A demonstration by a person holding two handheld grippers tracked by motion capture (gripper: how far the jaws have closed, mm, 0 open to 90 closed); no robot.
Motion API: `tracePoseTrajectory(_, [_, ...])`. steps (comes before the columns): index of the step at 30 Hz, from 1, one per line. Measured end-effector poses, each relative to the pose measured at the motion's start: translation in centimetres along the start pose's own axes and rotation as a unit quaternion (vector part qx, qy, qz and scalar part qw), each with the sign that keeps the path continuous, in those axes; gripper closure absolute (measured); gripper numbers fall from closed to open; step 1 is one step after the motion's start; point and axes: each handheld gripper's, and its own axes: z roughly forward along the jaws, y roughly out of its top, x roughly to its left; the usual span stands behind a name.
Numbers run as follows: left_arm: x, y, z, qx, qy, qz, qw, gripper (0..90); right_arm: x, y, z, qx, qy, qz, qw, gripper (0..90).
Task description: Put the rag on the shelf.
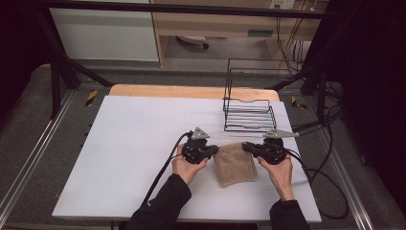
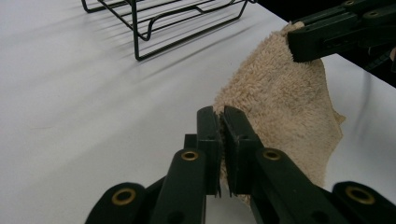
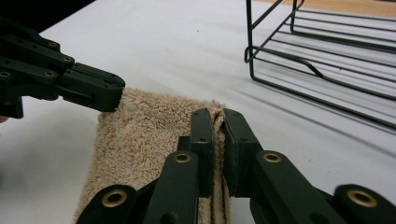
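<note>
Pinching the towel (image 1: 234,164) at its two far corners, left gripper (image 1: 213,150) & right gripper (image 1: 246,146) are both clamped on cloth, prob. to lift it flat; towel sits on table (image 1: 134,143) near rack (image 1: 249,115).

The right gripper (image 3: 218,135) has its black jaws pinched on one folded corner of a tan towel (image 3: 144,140). The left gripper (image 3: 114,95) grips the other corner. A black wire rack (image 3: 322,60) stands near on the white desk (image 3: 163,42).
</note>
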Motion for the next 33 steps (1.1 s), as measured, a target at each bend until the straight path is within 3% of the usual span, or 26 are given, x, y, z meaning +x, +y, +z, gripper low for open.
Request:
tracePoseTrajectory(18, [-1.1, 2.2, -1.7, -0.027, 0.0, 0.031, 0.9992, 85.7, 0.8, 1.1, -2.1, -0.044, -0.018, -0.012, 0.9988, 83.8])
tracePoseTrajectory(33, [-1.6, 4.0, -2.6, -0.049, 0.0, 0.046, 0.9977, 85.7, 1.3, 2.0, -3.9, -0.091, -0.029, -0.018, 0.9953, 83.9])
